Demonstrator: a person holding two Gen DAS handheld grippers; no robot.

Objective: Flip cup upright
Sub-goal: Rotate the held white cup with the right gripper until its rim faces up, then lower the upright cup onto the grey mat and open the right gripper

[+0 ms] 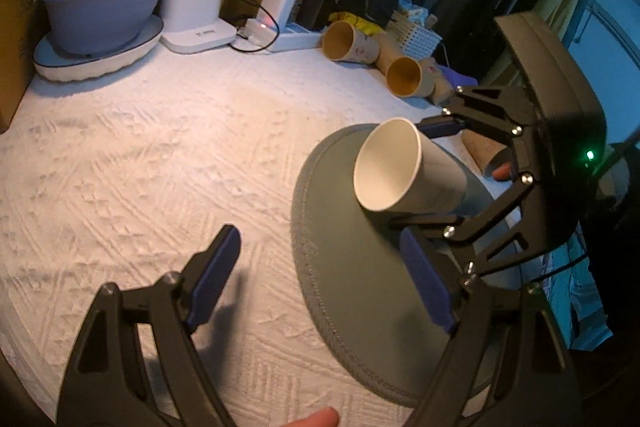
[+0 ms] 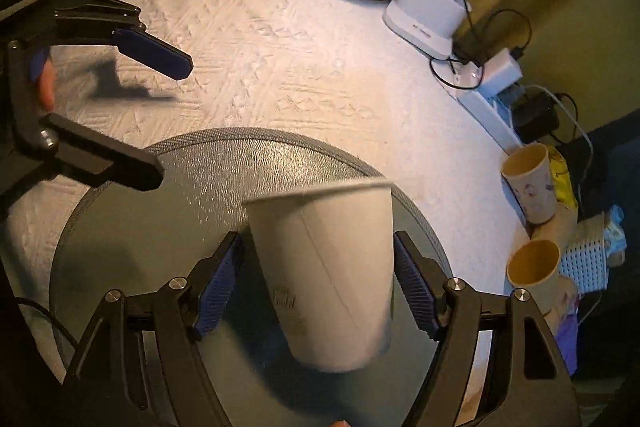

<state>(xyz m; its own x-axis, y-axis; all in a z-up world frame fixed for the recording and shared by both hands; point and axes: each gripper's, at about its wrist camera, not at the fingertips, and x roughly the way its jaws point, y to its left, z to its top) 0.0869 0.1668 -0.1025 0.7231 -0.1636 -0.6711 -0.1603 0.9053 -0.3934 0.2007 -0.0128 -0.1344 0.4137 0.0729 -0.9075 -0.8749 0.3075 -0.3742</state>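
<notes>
A white paper cup (image 1: 408,167) lies tilted on its side over a round grey mat (image 1: 360,291), its mouth facing left in the left wrist view. In the right wrist view the cup (image 2: 332,275) sits between my right gripper's blue pads (image 2: 218,291), mouth pointing away, base nearest the camera. The right gripper (image 2: 316,287) is shut on the cup's sides; it also shows in the left wrist view (image 1: 432,187). My left gripper (image 1: 320,279) is open and empty, left of the cup over the mat's edge; it also shows in the right wrist view (image 2: 160,115).
A white textured cloth (image 1: 140,155) covers the table. At the back stand a blue bowl on a plate (image 1: 100,15), a white lamp base (image 1: 196,19), chargers and cables (image 1: 280,11), and two brown-lined paper cups on their sides (image 1: 352,43). A white basket (image 1: 416,27) sits far right.
</notes>
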